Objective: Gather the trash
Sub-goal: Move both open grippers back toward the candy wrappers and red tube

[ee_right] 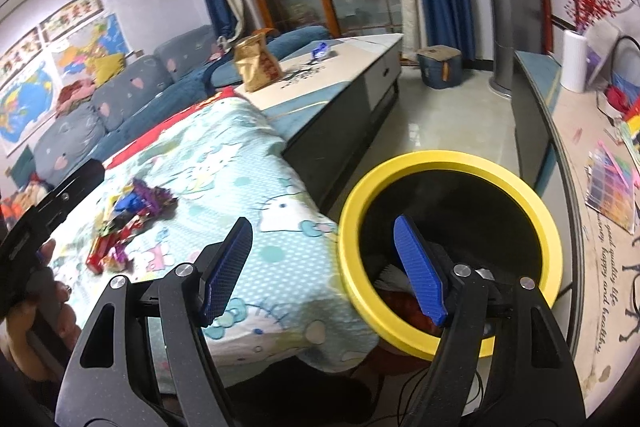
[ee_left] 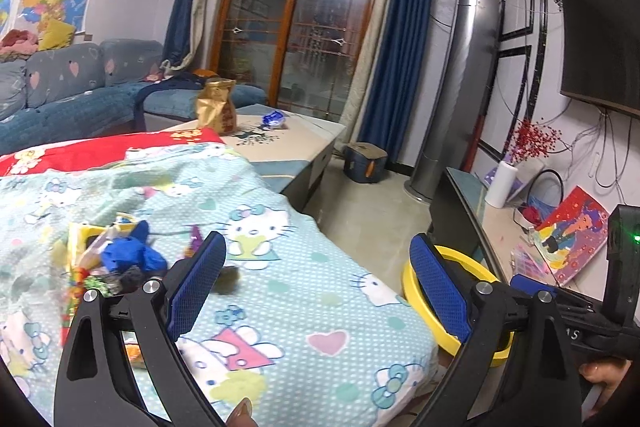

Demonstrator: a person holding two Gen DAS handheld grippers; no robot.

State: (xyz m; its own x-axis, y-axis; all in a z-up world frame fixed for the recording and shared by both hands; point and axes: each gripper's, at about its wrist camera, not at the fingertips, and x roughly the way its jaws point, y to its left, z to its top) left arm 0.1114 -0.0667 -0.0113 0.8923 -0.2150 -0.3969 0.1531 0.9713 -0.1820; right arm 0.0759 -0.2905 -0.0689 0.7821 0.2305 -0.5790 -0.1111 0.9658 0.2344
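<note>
From the left wrist view, the left gripper hangs over a cloth printed with cartoon cats that covers a low surface; its jaws stand wide apart with nothing between them; a pile of trash, crumpled wrappers in blue, yellow and red, lies on the cloth just left of the left finger; the yellow rim of a bin shows behind the right finger, off the cloth's right edge; farther back a desk carries a brown paper bag and a small blue packet. From the right wrist view, the right gripper also has its jaws spread wide and empty; its right finger sits over the dark mouth of the bin, whose yellow rim touches the hanging edge of the cloth; the trash lies on the cloth well to the left, near a hand holding the other gripper's black body; something white and red lies inside the bin.
</note>
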